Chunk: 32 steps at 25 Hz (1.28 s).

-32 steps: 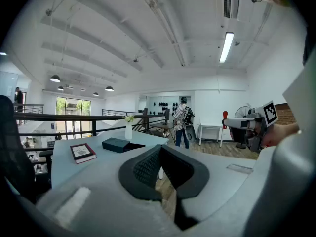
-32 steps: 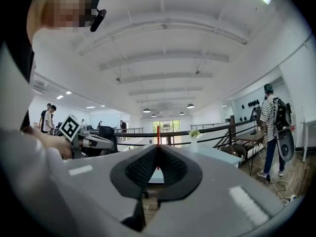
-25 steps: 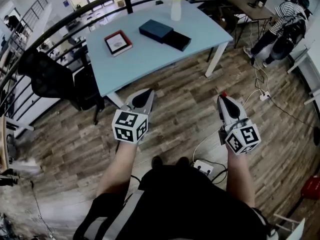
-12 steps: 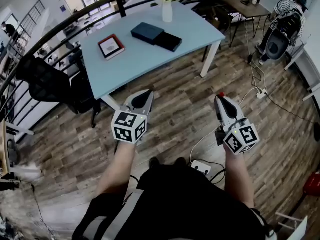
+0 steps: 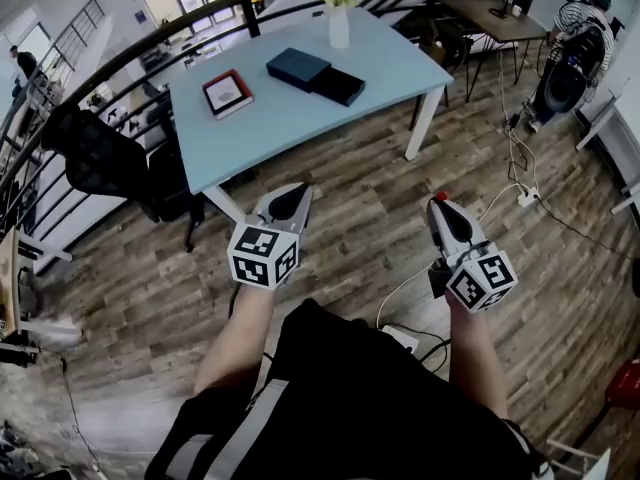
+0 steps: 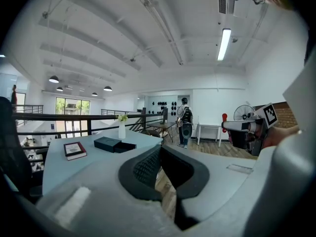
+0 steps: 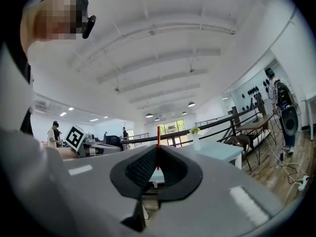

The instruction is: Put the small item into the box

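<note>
A dark box [image 5: 298, 65] lies on the light-blue table [image 5: 300, 128], with a black part [image 5: 339, 85] beside it; both also show far off in the left gripper view, the box [image 6: 107, 143] left of centre. My right gripper [image 5: 438, 202] hangs over the wooden floor, well short of the table, shut on a thin red item [image 5: 437, 195]. That red item [image 7: 158, 141] sticks up from the closed jaws [image 7: 158, 154]. My left gripper [image 5: 298, 190] is level with it on the left, shut with nothing in it [image 6: 160, 151].
On the table are a red-edged book [image 5: 227, 92] and a white vase of flowers [image 5: 339, 23]. A black chair [image 5: 100, 158] stands left of the table, with a railing behind. A power strip [image 5: 400, 338] and cables lie on the floor. A person [image 5: 575, 28] stands at the far right.
Both grippers keep their shut state and stay about where they were over the floor. The view has shifted a little, and the table sits slightly differently in the frame.
</note>
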Each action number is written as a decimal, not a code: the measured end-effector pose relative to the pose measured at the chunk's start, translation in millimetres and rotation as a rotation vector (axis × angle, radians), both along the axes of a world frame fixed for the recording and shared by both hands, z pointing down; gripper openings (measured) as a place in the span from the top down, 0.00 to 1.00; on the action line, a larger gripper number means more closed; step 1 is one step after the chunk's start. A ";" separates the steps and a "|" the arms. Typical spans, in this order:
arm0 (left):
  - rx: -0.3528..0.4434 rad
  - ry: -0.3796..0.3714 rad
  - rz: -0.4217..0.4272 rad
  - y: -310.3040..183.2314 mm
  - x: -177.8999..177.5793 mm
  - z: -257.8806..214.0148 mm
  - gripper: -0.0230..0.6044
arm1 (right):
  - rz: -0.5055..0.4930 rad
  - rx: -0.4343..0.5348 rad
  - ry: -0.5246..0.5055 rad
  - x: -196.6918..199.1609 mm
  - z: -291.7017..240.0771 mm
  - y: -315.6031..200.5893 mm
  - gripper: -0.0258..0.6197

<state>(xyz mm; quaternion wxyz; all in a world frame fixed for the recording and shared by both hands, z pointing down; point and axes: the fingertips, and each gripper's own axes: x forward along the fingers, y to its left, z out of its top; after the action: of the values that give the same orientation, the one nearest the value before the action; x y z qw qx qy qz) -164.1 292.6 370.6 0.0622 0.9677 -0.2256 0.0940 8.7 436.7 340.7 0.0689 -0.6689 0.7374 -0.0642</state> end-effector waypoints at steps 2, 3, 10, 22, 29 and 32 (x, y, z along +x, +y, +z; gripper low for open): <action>-0.010 -0.001 -0.004 -1.5 0.2 4.2 0.95 | -0.011 -0.002 0.000 0.2 1.3 -3.6 0.94; -0.012 0.001 -0.006 -3.2 1.0 5.6 0.95 | -0.012 -0.003 0.000 1.4 1.5 -6.5 0.94; -0.046 -0.016 0.003 -35.9 14.4 26.7 0.95 | -0.015 -0.036 0.004 3.6 8.3 -43.8 0.94; -0.097 -0.022 0.061 -168.5 23.2 59.7 0.95 | 0.025 -0.058 -0.040 0.8 25.7 -180.8 0.94; -0.085 -0.012 0.055 -271.3 -4.4 54.2 0.95 | -0.009 -0.065 -0.048 -35.9 23.9 -288.1 0.94; -0.086 -0.007 0.058 -300.8 -13.2 53.1 0.95 | -0.006 -0.061 -0.036 -45.4 20.5 -314.6 0.94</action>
<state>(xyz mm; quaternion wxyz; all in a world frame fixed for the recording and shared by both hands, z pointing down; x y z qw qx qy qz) -177.3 -8.2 423.7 0.0999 0.9699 -0.1934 0.1088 -36.7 122.1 361.1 0.0618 -0.6670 0.7359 -0.0988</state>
